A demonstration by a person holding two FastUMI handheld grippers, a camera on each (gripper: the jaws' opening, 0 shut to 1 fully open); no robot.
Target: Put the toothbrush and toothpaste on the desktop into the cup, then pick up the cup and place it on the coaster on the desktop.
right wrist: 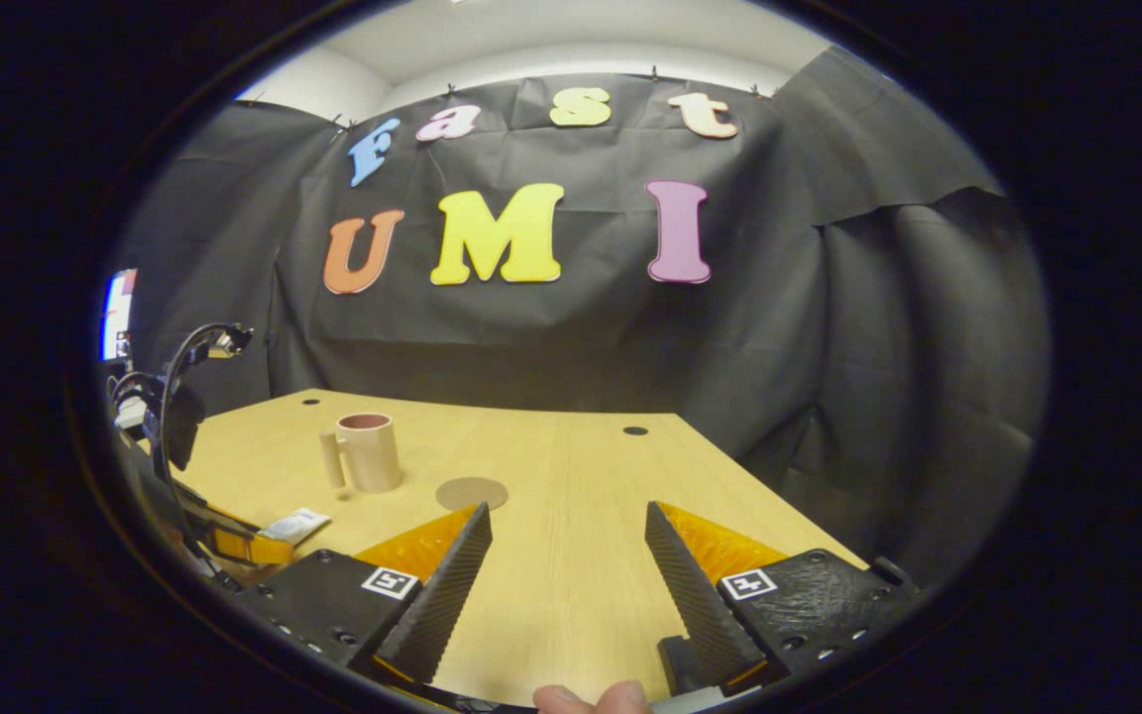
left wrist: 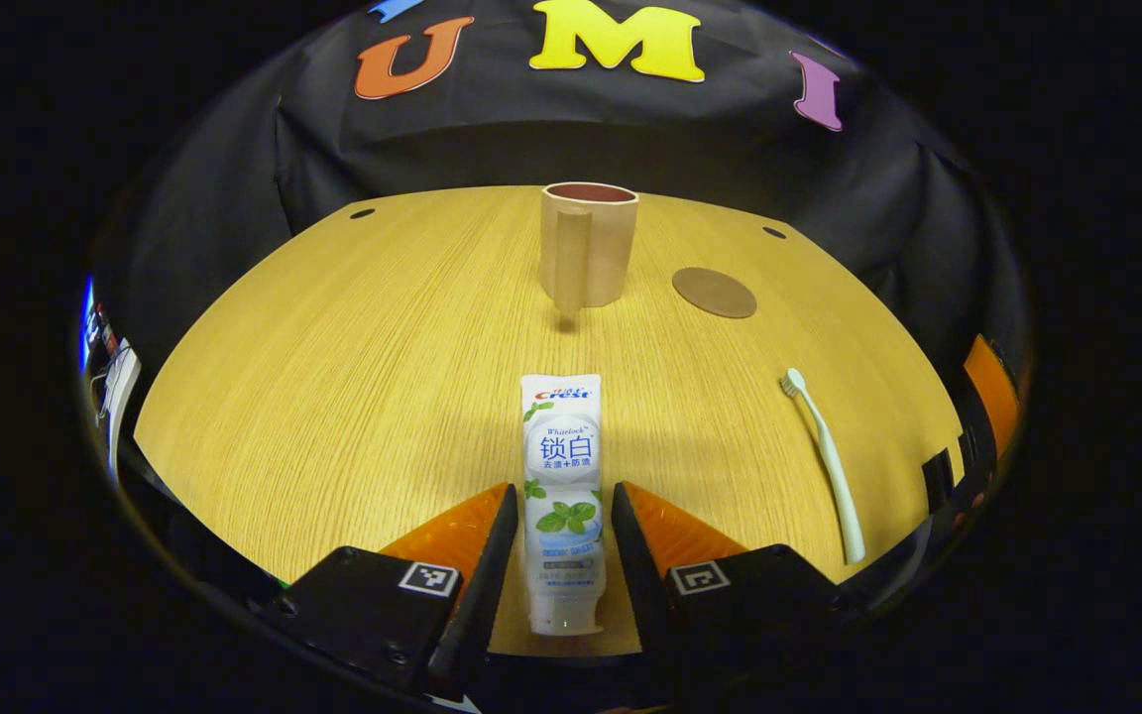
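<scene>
Toothpaste (left wrist: 562, 496) flat on desk (left wrist: 333, 377) between wide-apart fingers of left claw (left wrist: 563, 526), not pinched, brush (left wrist: 826, 461) off right, cup (left wrist: 588, 244) beside coaster (left wrist: 714, 293), right claw (right wrist: 568, 555) gaping over bare wood; probably paste-grab step, needs squeezing shut, then lifting cupward.

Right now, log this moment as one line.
left gripper: open, straddling toothpaste | right gripper: open, empty | toothbrush: on desk | cup: empty beside coaster
</scene>
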